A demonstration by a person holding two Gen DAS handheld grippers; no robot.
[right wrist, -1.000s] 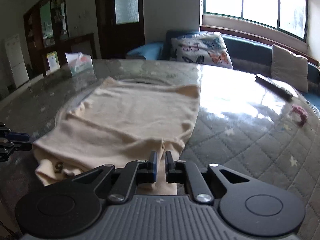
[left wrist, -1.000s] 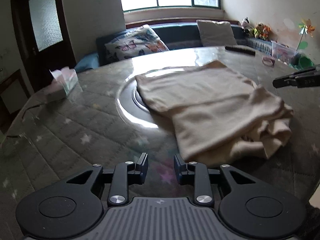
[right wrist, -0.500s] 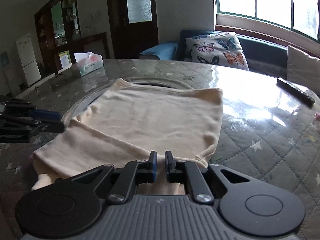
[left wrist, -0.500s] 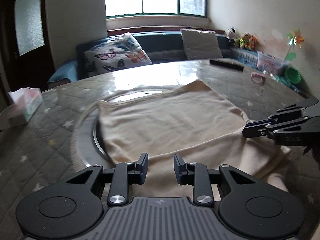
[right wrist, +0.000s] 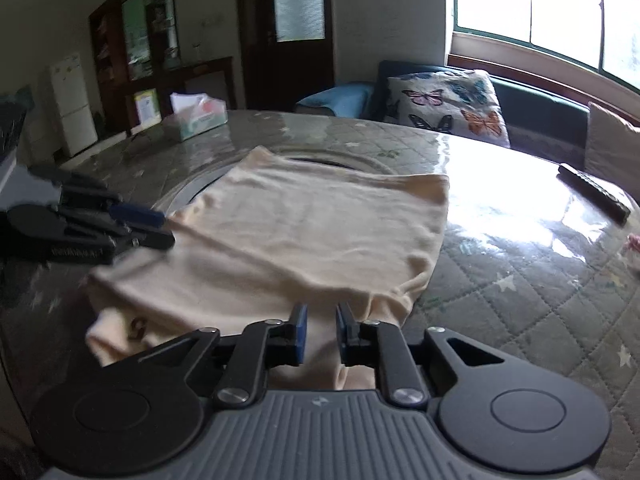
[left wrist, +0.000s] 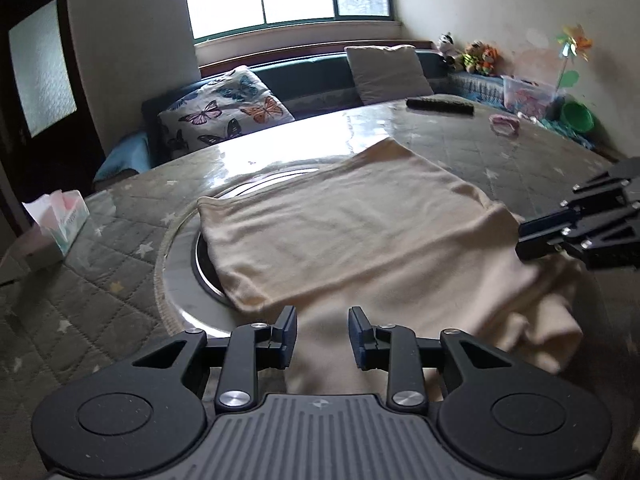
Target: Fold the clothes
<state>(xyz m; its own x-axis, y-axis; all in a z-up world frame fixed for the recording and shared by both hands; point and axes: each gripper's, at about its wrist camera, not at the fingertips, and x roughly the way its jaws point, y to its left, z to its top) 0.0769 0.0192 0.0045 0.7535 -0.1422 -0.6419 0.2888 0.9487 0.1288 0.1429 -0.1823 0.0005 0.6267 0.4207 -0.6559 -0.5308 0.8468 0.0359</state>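
Garment [left wrist: 352,236]: cream cloth, folded over itself, lying flat across the middle of the surface and partly over a round metal inset; a looser bunched layer sticks out at the near edge.
Surface [left wrist: 100,280]: round, with a quilted star-pattern cover under a glossy clear sheet.
Left tool [left wrist: 322,332]: jaws apart with a clear gap, low over the garment's near edge; cloth shows below the gap, and nothing is pinched. In the right wrist view it [right wrist: 148,226] reaches the garment's left side.
Right tool [right wrist: 321,332]: jaws opening, a narrow gap between the blue pads; cloth lies under and between them, but the pads do not press it. In the left wrist view it [left wrist: 532,240] sits at the garment's right side.
Tissue box [left wrist: 60,224]: near the surface's left edge, well apart from the garment.
Remote [left wrist: 440,106]: dark, at the far edge of the surface.
Pink item [left wrist: 505,124]: small, near the far right edge; too blurred to name.
Pillow [left wrist: 224,114]: butterfly print, on the bench beyond the surface.
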